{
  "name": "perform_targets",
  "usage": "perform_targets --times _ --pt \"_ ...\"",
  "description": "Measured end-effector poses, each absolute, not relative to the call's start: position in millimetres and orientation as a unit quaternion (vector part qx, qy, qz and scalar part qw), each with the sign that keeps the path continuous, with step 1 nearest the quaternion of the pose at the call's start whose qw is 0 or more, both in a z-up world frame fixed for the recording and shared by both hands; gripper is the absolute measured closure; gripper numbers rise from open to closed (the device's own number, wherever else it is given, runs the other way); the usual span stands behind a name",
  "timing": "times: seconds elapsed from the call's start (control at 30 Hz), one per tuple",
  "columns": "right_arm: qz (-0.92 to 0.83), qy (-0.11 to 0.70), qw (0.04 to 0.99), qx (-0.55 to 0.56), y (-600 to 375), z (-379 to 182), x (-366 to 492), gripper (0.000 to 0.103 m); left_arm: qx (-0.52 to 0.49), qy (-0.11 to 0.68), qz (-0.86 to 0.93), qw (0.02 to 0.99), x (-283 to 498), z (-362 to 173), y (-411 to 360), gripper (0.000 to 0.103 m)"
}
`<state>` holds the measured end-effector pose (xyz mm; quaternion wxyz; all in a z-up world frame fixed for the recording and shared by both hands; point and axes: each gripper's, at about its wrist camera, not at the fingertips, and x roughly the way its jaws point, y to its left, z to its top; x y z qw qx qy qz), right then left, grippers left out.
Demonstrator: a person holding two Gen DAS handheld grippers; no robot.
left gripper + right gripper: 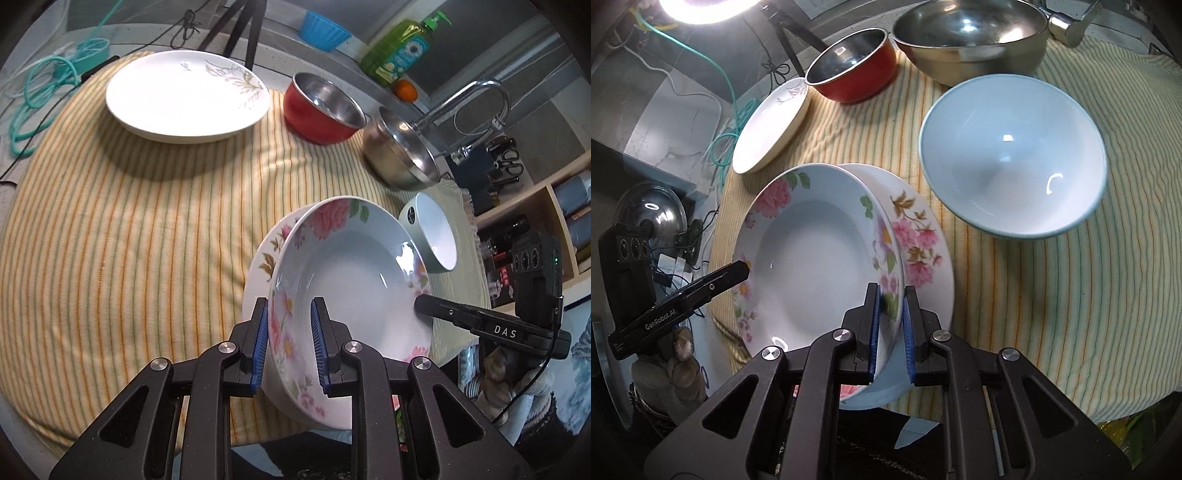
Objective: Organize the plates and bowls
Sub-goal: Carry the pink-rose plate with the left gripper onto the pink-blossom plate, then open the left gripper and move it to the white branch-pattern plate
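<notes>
A deep floral plate (pixel 351 273) (pixel 812 258) is held tilted between both grippers, just above a flat floral plate (pixel 919 236) (pixel 264 254) on the striped cloth. My left gripper (pixel 289 345) straddles its rim with a visible gap at the pads. My right gripper (pixel 891 325) is shut on the opposite rim. A pale blue bowl (pixel 1012 162) (pixel 432 236) sits to the right. A white plate (pixel 188 96) (pixel 772 125), a red bowl (pixel 321 107) (pixel 853 62) and a steel bowl (pixel 400 151) (pixel 971 37) stand farther back.
The striped cloth (pixel 129 240) covers the table. A tripod (pixel 240 26), green cable (pixel 40 92), blue cup (pixel 323 29), soap bottle (pixel 400 48) and faucet (pixel 476 99) stand behind. A shelf (pixel 535 206) is at the right. A steel lid (pixel 655 214) lies left of the table.
</notes>
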<state>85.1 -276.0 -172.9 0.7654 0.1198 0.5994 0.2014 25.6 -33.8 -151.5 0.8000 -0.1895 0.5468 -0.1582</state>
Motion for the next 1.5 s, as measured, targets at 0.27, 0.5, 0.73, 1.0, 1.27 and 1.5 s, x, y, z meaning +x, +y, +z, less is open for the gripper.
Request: perform_targets --times 0.27,0.5,0.73,1.0,1.27,1.5 --pt "0.2 0.601 0.765 0.112 -277 -176 84 0.091 -0.172 0.555 -0.152 0.8 23 -156 -42 0.083" --pt "0.193 0.6 0.77 0.1 -275 -177 84 0.091 -0.153 0.558 -0.146 0.803 24 -158 -49 0.083" --pt "0.181 0.594 0.781 0.069 -268 -173 80 0.089 -0.127 0.556 -0.139 0.81 25 -158 -57 0.083" --pt "0.171 0.586 0.792 0.019 -257 -170 77 0.086 -0.074 0.554 -0.126 0.82 25 -156 -68 0.083" --pt "0.161 0.578 0.8 -0.023 -250 -168 74 0.085 -0.056 0.554 -0.121 0.822 25 -156 -72 0.083" --pt "0.148 0.571 0.805 -0.061 -242 -167 70 0.084 -0.033 0.552 -0.115 0.825 25 -155 -78 0.083"
